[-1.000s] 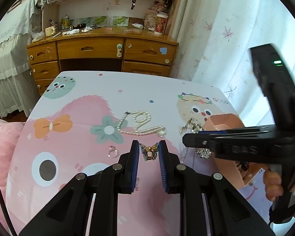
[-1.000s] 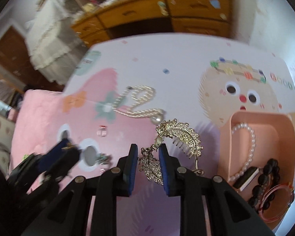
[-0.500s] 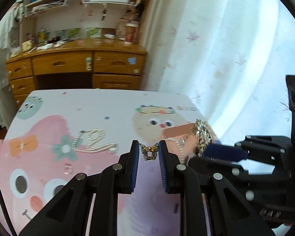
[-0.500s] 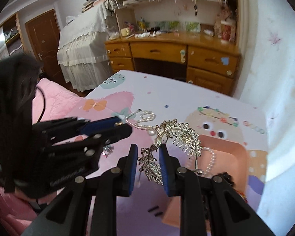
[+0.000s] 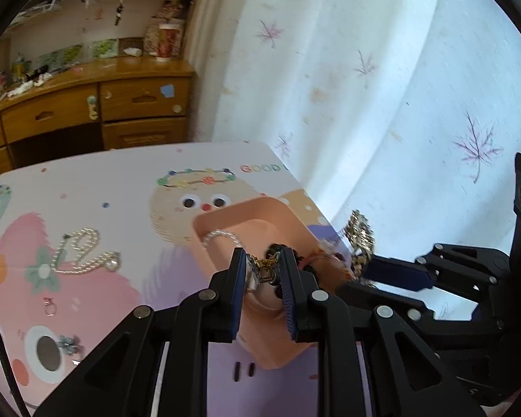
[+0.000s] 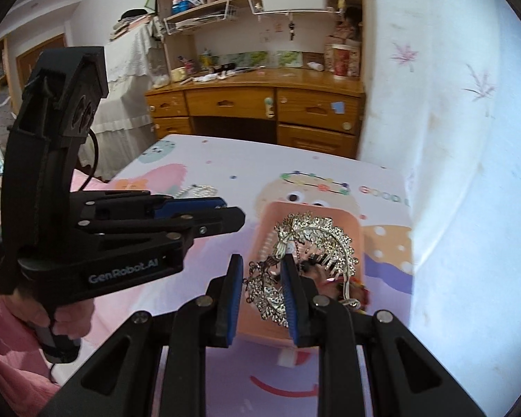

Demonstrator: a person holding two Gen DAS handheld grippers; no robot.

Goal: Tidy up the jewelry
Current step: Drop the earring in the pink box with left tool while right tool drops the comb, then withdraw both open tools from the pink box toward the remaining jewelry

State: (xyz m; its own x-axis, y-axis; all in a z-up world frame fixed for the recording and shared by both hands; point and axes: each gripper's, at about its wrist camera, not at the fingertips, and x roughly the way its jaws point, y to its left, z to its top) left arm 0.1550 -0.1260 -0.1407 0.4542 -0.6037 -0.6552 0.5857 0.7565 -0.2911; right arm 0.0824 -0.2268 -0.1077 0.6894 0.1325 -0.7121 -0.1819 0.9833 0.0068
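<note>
My left gripper (image 5: 263, 272) is shut on a small gold brooch (image 5: 265, 268) and hangs over the pink tray (image 5: 225, 216), which holds a pearl strand (image 5: 222, 234) and dark beads. My right gripper (image 6: 263, 278) is shut on a silver-gold hair comb (image 6: 316, 239), also above the pink tray (image 6: 271, 210). In the left wrist view the right gripper (image 5: 378, 271) shows at the tray's right edge with the comb (image 5: 359, 232). The left gripper (image 6: 225, 215) appears at left in the right wrist view. A pearl necklace (image 5: 83, 253) lies on the table.
Two small rings (image 5: 50, 307) (image 5: 69, 342) lie on the cartoon-print tablecloth (image 5: 121, 187) at the left. A white curtain (image 5: 364, 87) hangs just past the table's right edge. A wooden desk (image 6: 253, 100) with shelves stands beyond the table. A pink bedcover (image 6: 3, 365) lies at left.
Both grippers have swung right and risen from the table's middle to above the pink tray, still holding the brooch and the comb. The pearl necklace stayed on the table.
</note>
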